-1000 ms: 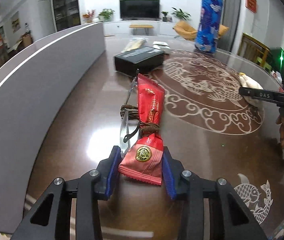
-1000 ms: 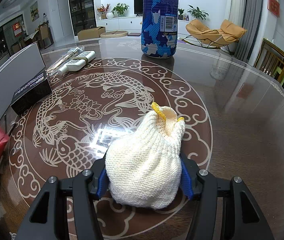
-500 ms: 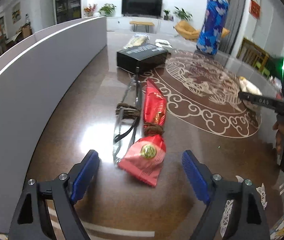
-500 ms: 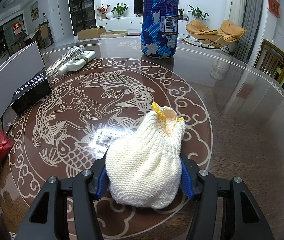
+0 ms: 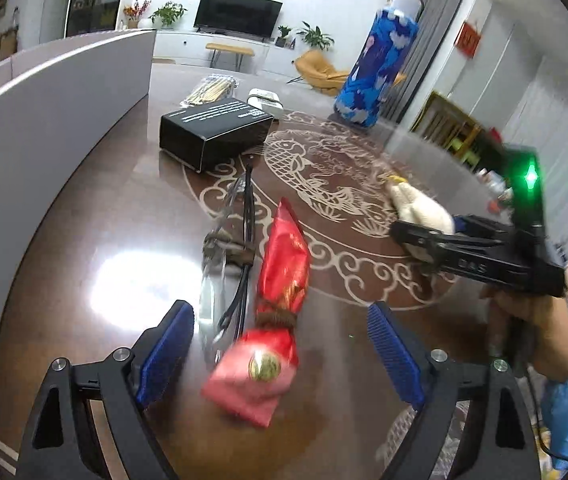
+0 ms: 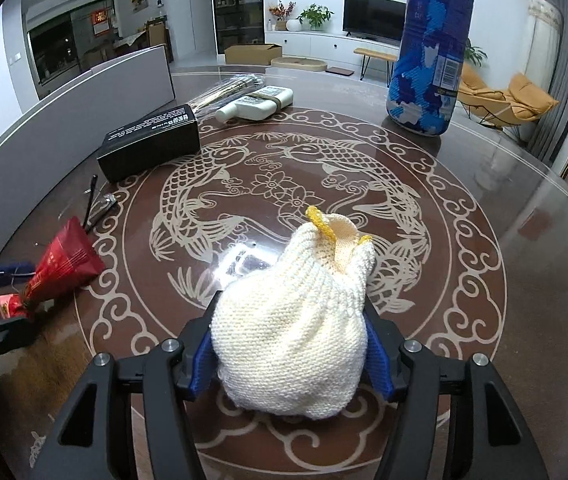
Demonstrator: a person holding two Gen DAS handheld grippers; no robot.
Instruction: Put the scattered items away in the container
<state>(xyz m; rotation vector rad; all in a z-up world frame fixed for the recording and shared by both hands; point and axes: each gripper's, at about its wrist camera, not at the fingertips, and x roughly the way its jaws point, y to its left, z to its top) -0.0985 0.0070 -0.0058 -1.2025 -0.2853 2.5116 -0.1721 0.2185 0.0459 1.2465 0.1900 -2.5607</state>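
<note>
Your left gripper [image 5: 280, 346] has just let go — jaws wide, the red snack packet [image 5: 274, 304] back on the bench [image 5: 84, 240], apparently blurred mid-settle; your right gripper [image 6: 290, 354] stays clenched on the knitted pouch [image 6: 296, 320]; neither is binned yet.

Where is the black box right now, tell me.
In the right wrist view the black box lies far left on the table, beside the grey container wall, just before the white bottle.

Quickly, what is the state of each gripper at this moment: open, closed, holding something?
Left gripper: open, holding nothing; the red snack packet lies between its fingers.
Right gripper: closed on the cream knitted pouch.
</note>
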